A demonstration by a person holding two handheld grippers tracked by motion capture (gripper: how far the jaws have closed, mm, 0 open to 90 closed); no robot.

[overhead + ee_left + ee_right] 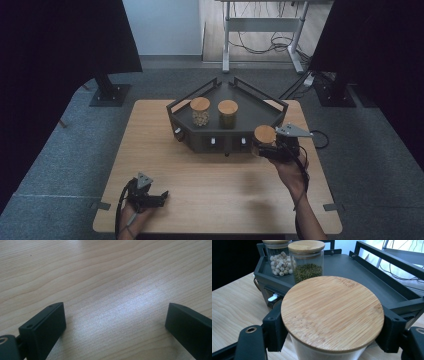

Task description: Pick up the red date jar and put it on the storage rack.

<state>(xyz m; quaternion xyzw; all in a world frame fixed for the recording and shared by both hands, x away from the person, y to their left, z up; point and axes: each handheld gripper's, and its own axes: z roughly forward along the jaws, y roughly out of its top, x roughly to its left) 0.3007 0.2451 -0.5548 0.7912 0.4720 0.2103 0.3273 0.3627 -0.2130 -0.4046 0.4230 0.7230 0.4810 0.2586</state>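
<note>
Jar [332, 315] clamped upright in right gripper [270, 149] beside the tray [270, 114]; left gripper [159, 196] gapes, resting low on table [210, 190].

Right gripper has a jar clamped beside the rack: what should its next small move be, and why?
Probably lift the held jar a little and carry it over the tray's front rail to the bare tray floor. The right gripper is shut on it just outside the tray, where the white-seed jar and green-bean jar already stand. The left gripper rests open on the table.
</note>
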